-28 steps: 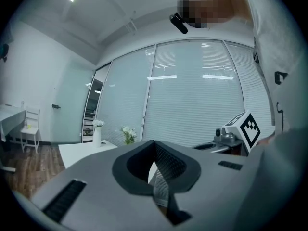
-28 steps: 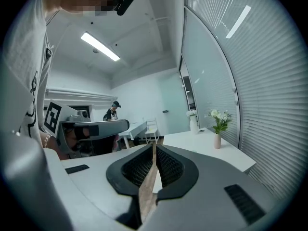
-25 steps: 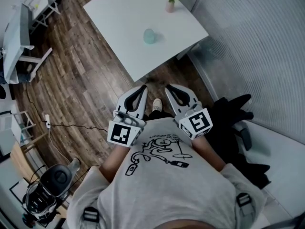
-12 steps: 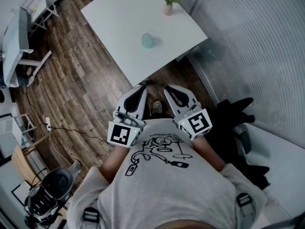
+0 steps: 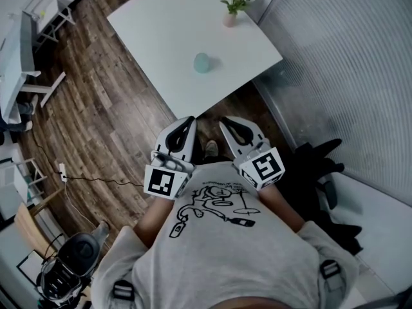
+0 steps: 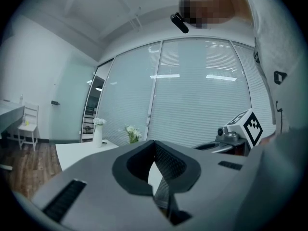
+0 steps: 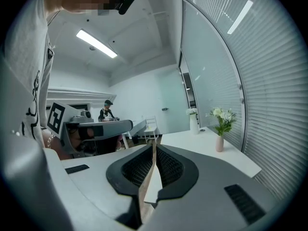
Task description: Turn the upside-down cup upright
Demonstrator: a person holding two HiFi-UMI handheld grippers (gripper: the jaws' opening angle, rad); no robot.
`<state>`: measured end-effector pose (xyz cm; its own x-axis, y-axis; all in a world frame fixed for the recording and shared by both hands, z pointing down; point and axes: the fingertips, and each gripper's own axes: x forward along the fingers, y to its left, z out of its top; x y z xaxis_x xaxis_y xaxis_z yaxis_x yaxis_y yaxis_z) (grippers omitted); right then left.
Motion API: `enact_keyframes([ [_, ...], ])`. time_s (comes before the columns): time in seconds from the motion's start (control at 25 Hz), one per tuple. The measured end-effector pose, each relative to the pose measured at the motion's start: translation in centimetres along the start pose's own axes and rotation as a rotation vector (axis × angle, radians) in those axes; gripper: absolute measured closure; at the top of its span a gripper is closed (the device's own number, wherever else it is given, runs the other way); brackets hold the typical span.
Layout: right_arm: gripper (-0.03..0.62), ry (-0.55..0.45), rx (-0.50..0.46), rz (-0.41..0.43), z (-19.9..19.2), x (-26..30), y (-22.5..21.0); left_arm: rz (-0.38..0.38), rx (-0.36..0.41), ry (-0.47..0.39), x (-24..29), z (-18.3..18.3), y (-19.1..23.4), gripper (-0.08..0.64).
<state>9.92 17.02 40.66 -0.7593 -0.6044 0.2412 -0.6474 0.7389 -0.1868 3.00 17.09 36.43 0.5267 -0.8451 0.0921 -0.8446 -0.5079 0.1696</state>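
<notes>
A small pale blue-green cup (image 5: pixel 202 62) is seen standing alone on the bare middle of a white rectangular surface (image 5: pixel 161 37), well apart from both grippers; whether its mouth faces up or down cannot be made out at this size. Near the surface's far edge a small pink vase holding white flowers (image 5: pixel 230 18) is placed, well clear of the cup. The left gripper (image 5: pixel 187 121) and the right gripper (image 5: pixel 228 122) are held side by side close to the person's chest, short of the surface's near corner and above the dark wooden plank floor (image 5: pixel 109 108), with their tips pointed toward the surface. A cube with black square markers is carried at the back of each, the left cube (image 5: pixel 162 180) and the right cube (image 5: pixel 264 167). In the left gripper view the jaws of the left gripper (image 6: pixel 155 147) are seen pressed fully together, with nothing held between them; part of the white surface and the right gripper's cube are seen beyond. In the right gripper view the jaws of the right gripper (image 7: pixel 154 147) are likewise brought together, with only a thin slit left between the pads and nothing gripped in it. A light grey T-shirt printed with a black line drawing (image 5: pixel 225 237) is worn by the person, and the toe of a pale shoe (image 5: pixel 210 148) is seen between the two grippers. A wall of glass hung with horizontal blinds (image 5: pixel 347 76) is seen running along the right of the surface
</notes>
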Motion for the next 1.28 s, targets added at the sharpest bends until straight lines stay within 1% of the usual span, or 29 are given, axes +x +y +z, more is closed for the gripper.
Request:
enact_keyframes([
  [0.16, 0.548, 0.022, -0.001, -0.003, 0.6, 2.3, -0.5, 0.005, 0.005, 0.015, 1.1, 0.7, 2.7, 0.557],
  [0.44, 0.548, 0.041, 0.003, -0.013, 2.3, 7.1, -2.4, -0.008, -0.036, 0.017, 3.9, 0.9, 7.0, 0.557],
  [0.68, 0.548, 0.033, 0.001, -0.023, 3.9, 11.1, -4.0, -0.015, -0.044, 0.026, 6.0, 1.5, 10.8, 0.557],
  [0.96, 0.548, 0.033, -0.006, -0.046, 5.9, 15.6, -4.4, -0.044, -0.037, 0.015, 7.6, 3.2, 15.2, 0.557],
  [1.28, 0.548, 0.021, -0.01, -0.08, 7.3, 19.1, -4.3, -0.081, -0.038, 0.012, 8.2, 4.3, 18.7, 0.557],
])
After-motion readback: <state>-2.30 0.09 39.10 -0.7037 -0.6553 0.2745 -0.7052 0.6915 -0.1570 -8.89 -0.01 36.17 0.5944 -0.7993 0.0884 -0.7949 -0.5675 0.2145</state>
